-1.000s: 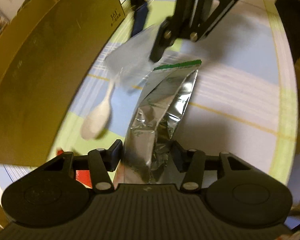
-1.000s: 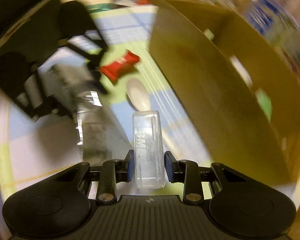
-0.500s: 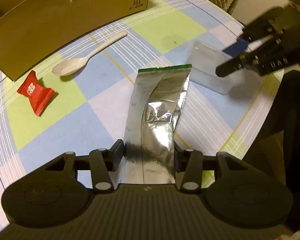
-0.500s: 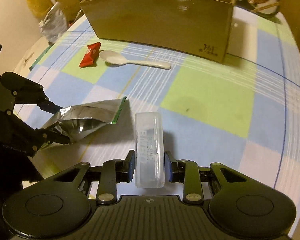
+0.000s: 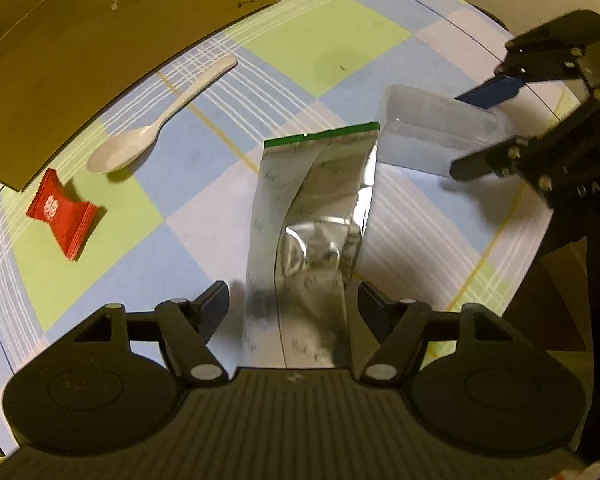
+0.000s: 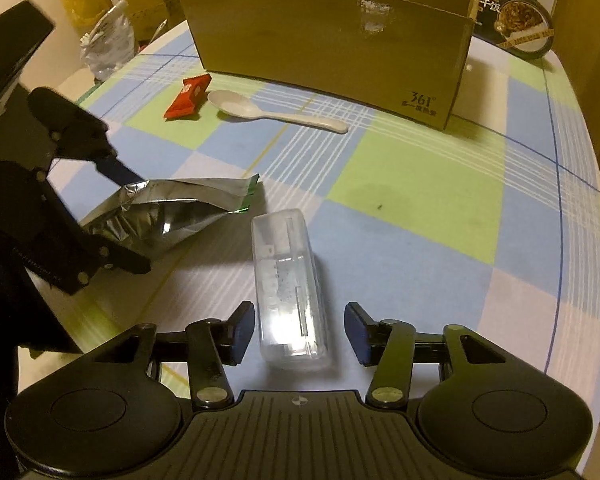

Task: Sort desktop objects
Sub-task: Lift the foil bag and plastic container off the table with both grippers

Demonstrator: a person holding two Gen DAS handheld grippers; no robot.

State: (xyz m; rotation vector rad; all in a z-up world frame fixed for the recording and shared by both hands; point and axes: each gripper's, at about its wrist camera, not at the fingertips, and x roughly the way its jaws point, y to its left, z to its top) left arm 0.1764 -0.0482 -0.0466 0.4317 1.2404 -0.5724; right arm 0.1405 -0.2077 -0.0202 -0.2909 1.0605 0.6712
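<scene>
A silver foil pouch [image 5: 308, 208] with a green top edge lies on the checked tablecloth between the fingers of my left gripper [image 5: 294, 296]. Those jaws are opening and both pads stand clear of the pouch. A clear plastic case [image 6: 288, 280] lies on the cloth between the fingers of my right gripper [image 6: 300, 320]. Its jaws are opening too, with a gap on each side of the case. The two grippers face each other; the pouch [image 6: 172, 216] and the case [image 5: 428, 136] almost touch. The left gripper [image 6: 136, 224] shows at the left of the right wrist view.
A white spoon [image 6: 276, 110] and a red candy packet [image 6: 188, 96] lie in front of an open cardboard box [image 6: 332, 48]. A dark instant-food bowl [image 6: 516, 24] sits at the far right. Bags [image 6: 108, 44] crowd the far left edge of the round table.
Both grippers have rolled level and spread their jaws. The left one has let go of the foil pouch and the right one of the clear case; both things now rest on the cloth.
</scene>
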